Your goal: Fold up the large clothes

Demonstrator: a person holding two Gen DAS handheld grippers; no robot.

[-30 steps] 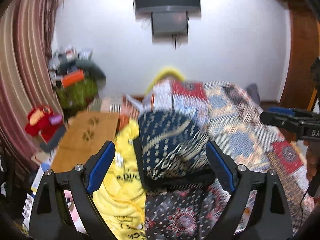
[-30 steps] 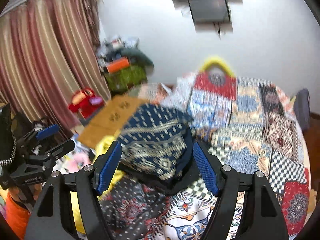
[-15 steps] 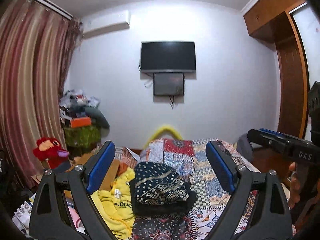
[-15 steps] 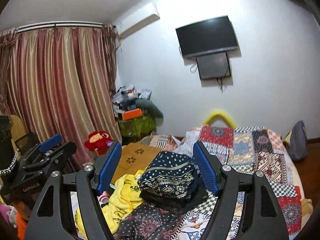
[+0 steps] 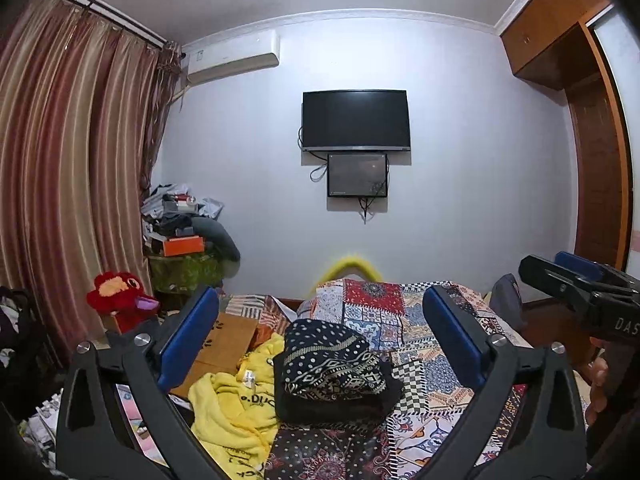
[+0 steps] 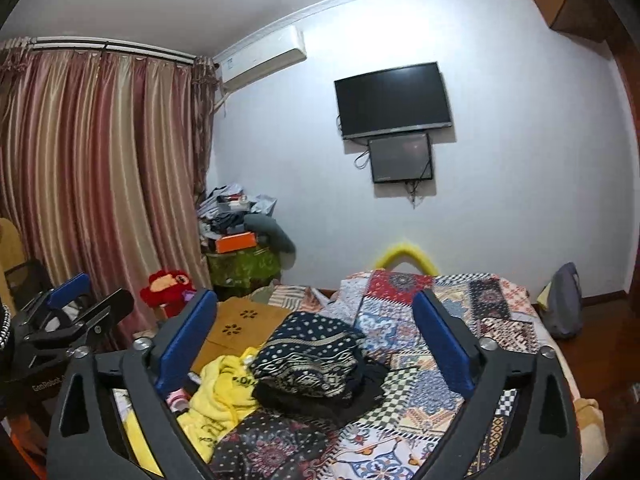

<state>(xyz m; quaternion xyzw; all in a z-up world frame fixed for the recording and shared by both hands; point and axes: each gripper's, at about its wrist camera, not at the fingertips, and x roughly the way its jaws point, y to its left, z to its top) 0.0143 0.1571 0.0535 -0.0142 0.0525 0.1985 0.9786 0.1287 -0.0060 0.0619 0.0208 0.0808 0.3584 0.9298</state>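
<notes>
The left claw (image 5: 320, 336) has its jaws opening, blue pads spread wide with nothing pressed between them; the right claw (image 6: 316, 336) is likewise opening and empty. Both are raised above the bed (image 5: 424, 320) and point nearly level toward the far wall. Beyond and below the pads, in the near middle of the bed's patchwork cover, lies the folded dark patterned garment (image 5: 326, 364), resting on a black garment (image 5: 344, 406) under it. Just to its left, touching it, is a crumpled yellow garment (image 5: 232, 412). Further left sit a brown cardboard sheet (image 5: 228, 336) and a red plush toy (image 5: 116, 292) before striped curtains (image 5: 72, 160). A television (image 5: 356, 120) hangs on the far wall.
</notes>
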